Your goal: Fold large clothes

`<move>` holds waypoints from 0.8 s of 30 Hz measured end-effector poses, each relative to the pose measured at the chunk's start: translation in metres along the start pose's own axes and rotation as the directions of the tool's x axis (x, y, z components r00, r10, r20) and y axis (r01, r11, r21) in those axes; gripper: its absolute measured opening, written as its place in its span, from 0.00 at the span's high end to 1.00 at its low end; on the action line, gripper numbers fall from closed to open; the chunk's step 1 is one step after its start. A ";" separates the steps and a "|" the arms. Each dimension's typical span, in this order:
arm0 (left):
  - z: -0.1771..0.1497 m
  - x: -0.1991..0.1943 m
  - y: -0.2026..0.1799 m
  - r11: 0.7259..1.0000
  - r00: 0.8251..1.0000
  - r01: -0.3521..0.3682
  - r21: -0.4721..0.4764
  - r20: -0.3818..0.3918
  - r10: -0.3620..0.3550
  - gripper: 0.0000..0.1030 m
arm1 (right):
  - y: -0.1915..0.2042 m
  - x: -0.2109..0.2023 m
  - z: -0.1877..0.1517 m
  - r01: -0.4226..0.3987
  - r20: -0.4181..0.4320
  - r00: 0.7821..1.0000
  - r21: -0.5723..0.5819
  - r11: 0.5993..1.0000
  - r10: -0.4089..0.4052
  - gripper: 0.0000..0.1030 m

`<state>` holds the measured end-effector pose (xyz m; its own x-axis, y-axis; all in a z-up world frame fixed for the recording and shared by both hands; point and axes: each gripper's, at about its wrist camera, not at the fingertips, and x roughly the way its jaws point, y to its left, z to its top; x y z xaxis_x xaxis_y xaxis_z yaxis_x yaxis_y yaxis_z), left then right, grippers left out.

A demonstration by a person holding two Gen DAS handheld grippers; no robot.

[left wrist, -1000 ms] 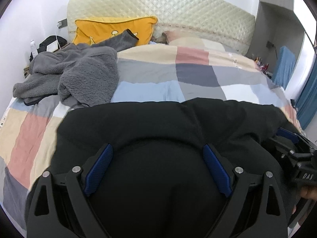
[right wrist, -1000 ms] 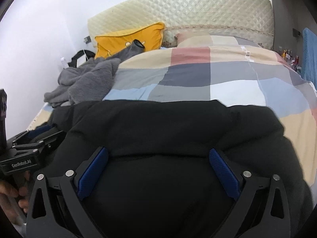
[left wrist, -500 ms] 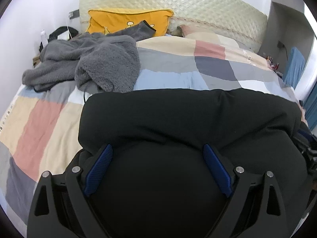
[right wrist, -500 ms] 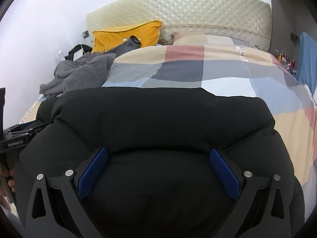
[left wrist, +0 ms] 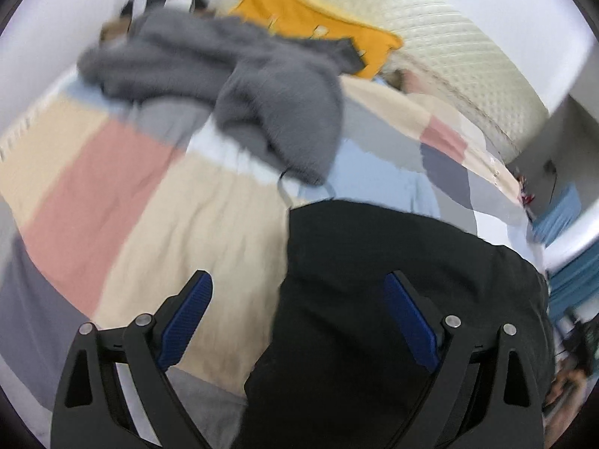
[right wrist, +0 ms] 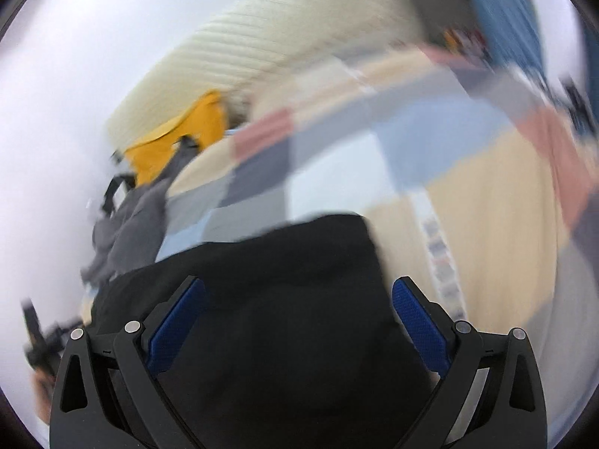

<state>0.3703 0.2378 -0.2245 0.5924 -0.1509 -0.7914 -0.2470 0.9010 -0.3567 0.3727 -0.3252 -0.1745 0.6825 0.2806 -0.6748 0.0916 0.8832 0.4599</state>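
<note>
A large black padded garment [left wrist: 404, 292] lies folded on the patchwork bed cover [left wrist: 123, 205]. It also shows in the right wrist view [right wrist: 284, 299]. My left gripper [left wrist: 299, 318] is open over the garment's left edge, its jaws spread wide and holding nothing. My right gripper [right wrist: 295, 321] is open above the garment's right part, jaws wide and empty. Both views are blurred by motion. A grey fleece garment [left wrist: 243, 86] lies crumpled at the far left of the bed; it also shows in the right wrist view [right wrist: 131, 224].
A yellow pillow [left wrist: 318, 26] leans on the cream quilted headboard [left wrist: 449, 56]. A blue cloth [left wrist: 558, 217] hangs at the right by the wall. The left gripper's body [right wrist: 41, 340] shows at the right wrist view's lower left.
Both grippers have swung outward and tilted, the left to the left, the right to the right. The black garment now fills less of each view. Jaws stay open.
</note>
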 end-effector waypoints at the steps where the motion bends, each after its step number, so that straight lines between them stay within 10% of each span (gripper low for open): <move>1: 0.000 0.007 0.003 1.000 0.999 0.006 -0.015 -0.032 -0.007 0.10 | -0.017 0.006 -0.001 -0.008 -0.032 0.999 0.064 0.998 0.010 0.03; 6: -0.007 0.031 0.008 0.984 0.978 0.146 -0.101 -0.133 -0.159 0.15 | -0.055 0.034 -0.014 -0.071 -0.138 0.984 0.248 0.966 0.108 0.03; 9: -0.010 0.034 0.001 0.956 0.948 0.255 -0.142 -0.158 -0.276 0.36 | -0.044 0.049 -0.018 -0.136 -0.187 0.966 0.230 0.964 0.181 0.14; 16: -0.001 0.010 -0.021 0.961 0.964 0.259 -0.092 -0.030 -0.263 0.92 | -0.010 0.033 -0.006 -0.156 -0.073 0.983 0.124 0.980 0.165 0.84; 24: 0.015 -0.019 -0.040 0.977 0.966 0.210 0.025 0.149 -0.211 0.94 | -0.011 0.000 0.017 -0.095 0.098 0.991 0.042 0.995 0.091 0.89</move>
<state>0.3810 0.2104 -0.1877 0.7390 -0.2751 -0.6150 -0.0982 0.8591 -0.5023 0.3839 -0.3411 -0.1703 0.7555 0.3216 -0.5707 0.0568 0.8357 0.5462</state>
